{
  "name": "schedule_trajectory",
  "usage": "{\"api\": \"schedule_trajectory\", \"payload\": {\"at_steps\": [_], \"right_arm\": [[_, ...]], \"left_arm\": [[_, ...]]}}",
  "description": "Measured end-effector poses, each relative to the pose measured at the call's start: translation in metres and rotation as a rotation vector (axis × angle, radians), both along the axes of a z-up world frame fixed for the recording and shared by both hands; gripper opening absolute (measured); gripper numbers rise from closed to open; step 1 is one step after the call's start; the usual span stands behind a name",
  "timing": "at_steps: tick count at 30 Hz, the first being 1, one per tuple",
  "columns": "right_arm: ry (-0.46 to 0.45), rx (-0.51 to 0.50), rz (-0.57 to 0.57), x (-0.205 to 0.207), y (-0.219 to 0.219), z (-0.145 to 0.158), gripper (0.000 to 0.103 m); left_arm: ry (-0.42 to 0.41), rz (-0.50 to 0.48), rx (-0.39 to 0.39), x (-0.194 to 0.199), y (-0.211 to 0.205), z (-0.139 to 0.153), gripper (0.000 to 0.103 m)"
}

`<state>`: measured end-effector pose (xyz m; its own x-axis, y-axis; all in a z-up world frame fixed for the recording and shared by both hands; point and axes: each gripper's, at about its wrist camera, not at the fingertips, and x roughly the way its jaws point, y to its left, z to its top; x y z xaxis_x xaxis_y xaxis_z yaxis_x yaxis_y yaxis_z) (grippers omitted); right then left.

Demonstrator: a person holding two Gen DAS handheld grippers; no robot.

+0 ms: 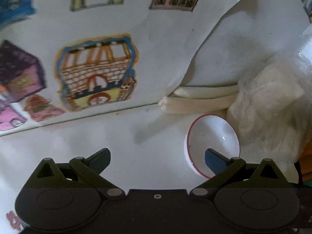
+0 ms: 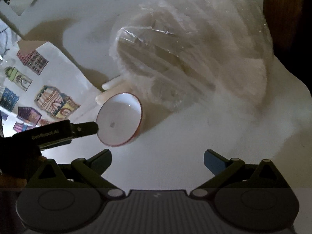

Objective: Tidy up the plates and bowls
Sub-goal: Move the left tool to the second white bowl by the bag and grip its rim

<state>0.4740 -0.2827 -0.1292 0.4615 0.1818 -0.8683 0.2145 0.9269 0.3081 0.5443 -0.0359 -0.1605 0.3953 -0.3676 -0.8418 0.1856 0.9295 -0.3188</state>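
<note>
Left wrist view: the left tool (image 1: 157,159) is spread wide and empty, its right finger (image 1: 212,160) reaching over the near rim of the small white bowl (image 1: 214,134) with the red edge. That bowl sits on the white counter (image 1: 136,136), just beside a crinkled plastic bag (image 1: 269,105) and near a sheet of house drawings (image 1: 93,68). From the right wrist, the right tool (image 2: 157,159) is open too, holding nothing, short of the bowl. It looks like glazed ceramic: stiff, slick, breakable, probably light. Best bet is pinching the rim wall, one finger inside, one outside, squeezing gently.
</note>
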Motion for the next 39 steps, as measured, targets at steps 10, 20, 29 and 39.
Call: {"api": "schedule_trajectory", "payload": {"at_steps": [10, 20, 29, 39], "right_arm": [[-0.028, -0.03, -0.02, 0.019, 0.008, -0.013, 0.097], [-0.028, -0.022, -0.014, 0.029, 0.012, -0.022, 0.078], [-0.029, -0.004, 0.004, 0.033, 0.016, -0.024, 0.06], [-0.033, 0.039, 0.014, 0.039, 0.017, -0.028, 0.039]], "left_arm": [[0.004, -0.019, 0.001, 0.009, -0.014, -0.015, 0.102], [-0.019, 0.013, 0.03, 0.018, -0.025, -0.01, 0.094], [-0.015, -0.015, -0.034, 0.016, -0.031, -0.008, 0.062], [-0.019, -0.049, -0.116, 0.014, -0.046, -0.011, 0.02]]}}
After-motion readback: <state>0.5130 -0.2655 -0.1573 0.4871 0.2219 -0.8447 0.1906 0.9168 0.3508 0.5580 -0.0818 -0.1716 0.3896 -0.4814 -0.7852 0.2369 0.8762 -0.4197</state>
